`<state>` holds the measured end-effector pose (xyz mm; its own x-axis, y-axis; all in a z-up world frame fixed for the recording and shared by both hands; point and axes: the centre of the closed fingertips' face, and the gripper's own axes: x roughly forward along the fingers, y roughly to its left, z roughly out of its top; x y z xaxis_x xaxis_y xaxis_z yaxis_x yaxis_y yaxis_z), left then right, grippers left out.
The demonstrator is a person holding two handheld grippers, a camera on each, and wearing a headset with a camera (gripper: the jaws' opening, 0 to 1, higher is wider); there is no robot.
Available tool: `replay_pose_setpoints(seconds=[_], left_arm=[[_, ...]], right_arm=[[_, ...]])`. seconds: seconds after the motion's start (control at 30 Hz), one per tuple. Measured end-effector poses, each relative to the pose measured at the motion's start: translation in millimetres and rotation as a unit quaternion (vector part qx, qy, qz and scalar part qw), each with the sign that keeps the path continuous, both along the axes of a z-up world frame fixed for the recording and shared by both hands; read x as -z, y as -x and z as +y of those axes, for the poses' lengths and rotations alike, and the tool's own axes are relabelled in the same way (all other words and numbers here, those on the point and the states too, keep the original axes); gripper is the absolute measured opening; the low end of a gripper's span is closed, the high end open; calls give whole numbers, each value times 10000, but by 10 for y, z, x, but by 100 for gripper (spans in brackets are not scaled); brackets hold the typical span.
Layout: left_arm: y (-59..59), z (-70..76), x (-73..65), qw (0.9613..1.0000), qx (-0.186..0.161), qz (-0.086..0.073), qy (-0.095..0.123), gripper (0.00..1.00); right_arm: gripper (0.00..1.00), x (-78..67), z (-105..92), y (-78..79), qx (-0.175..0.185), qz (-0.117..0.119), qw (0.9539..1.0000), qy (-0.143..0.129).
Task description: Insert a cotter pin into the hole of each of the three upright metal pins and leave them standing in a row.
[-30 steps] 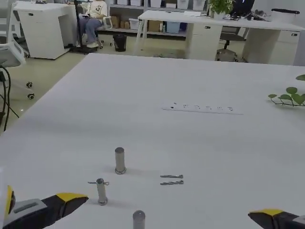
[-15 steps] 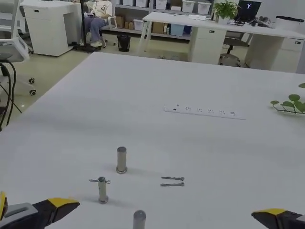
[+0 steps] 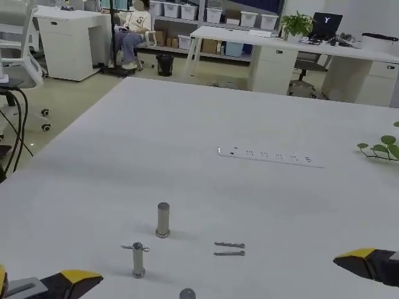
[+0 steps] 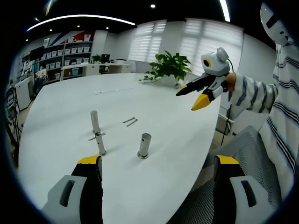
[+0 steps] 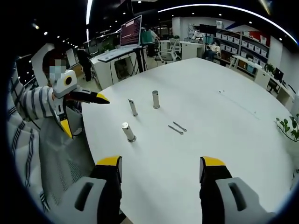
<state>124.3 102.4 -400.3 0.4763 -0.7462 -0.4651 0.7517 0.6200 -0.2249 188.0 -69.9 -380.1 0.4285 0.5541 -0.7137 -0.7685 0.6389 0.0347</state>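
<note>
Nearest metal pin [image 3: 187,294] cut off by the head view's lower edge, top alone visible; upright just ahead of the left hand-held gripper [image 4: 159,162], jaws wide, nothing held. Right hand-held gripper [image 5: 162,161] likewise wide and empty. Farther ahead of the left one: middle metal pin [image 3: 138,260], apparently with a cotter pin [image 3: 136,248] through its top, then the bare farthest metal pin [image 3: 163,219]. Straight ahead of the right: two loose cotter pins [image 3: 229,249] flat on the desk [image 3: 187,156]. Beyond, a power strip [image 3: 271,156] and leafy plant [image 4: 168,67].
</note>
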Motion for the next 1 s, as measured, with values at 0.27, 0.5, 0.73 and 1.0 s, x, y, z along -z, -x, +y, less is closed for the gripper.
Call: replay_pose_setpoints(seconds=[0.27, 0.5, 0.73, 1.0], left_arm=[[32, 24, 50, 9999, -82, 119, 0, 99], [36, 57, 82, 9995, -213, 229, 25, 99], [27, 87, 123, 9990, -292, 335, -2, 99], [18, 86, 166, 9985, -349, 421, -46, 99]], right_arm=[[59, -46, -49, -253, -493, -51, 9977, 456], [50, -8, 44, -511, -1134, -4, 9903, 797], [43, 148, 246, -722, -1719, 157, 9797, 1017], [36, 395, 517, -832, -2346, 290, 9660, 1045]])
